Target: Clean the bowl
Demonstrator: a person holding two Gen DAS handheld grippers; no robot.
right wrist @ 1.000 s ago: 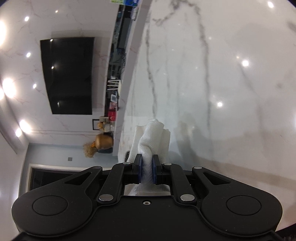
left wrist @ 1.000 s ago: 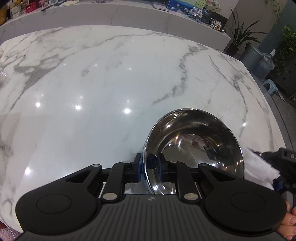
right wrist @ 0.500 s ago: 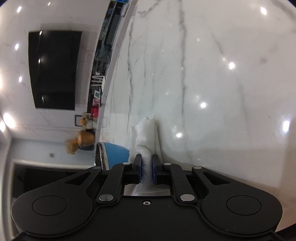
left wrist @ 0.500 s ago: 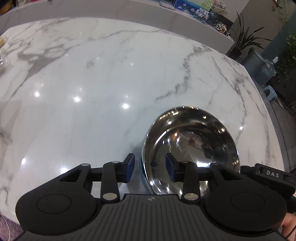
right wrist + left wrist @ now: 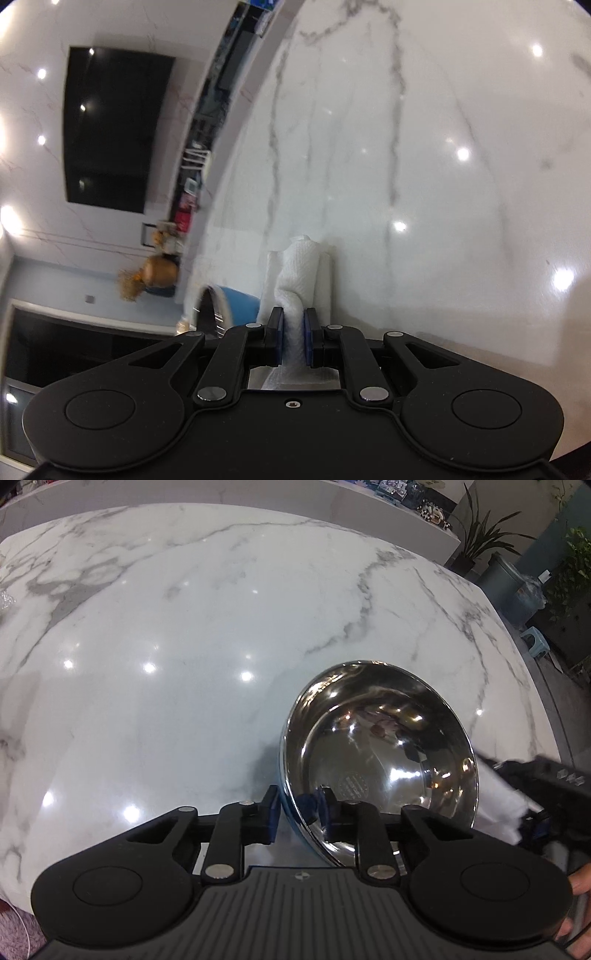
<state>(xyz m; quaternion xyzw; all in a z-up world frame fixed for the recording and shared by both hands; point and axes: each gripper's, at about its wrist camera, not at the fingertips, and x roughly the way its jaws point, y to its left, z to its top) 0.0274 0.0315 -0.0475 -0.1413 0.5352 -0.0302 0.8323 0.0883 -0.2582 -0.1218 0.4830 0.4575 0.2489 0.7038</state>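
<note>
— How does the left hand-held gripper point(image 5: 299, 814) stand?

— Its jaws are parted, one blue pad on each side of the bowl point(image 5: 380, 746) rim; I can't tell if either pad touches it.

— And the right hand-held gripper point(image 5: 293, 339)?

— Rolled onto its side, jaws pinched tight on a white cloth point(image 5: 299, 273). Fingertips of the person's right hand point(image 5: 578, 908) show behind it.

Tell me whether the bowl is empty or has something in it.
Empty. The left wrist view looks straight into the bowl: bare shiny steel with only reflections and a stamped mark at the bottom, no food, water or cloth inside.
</note>
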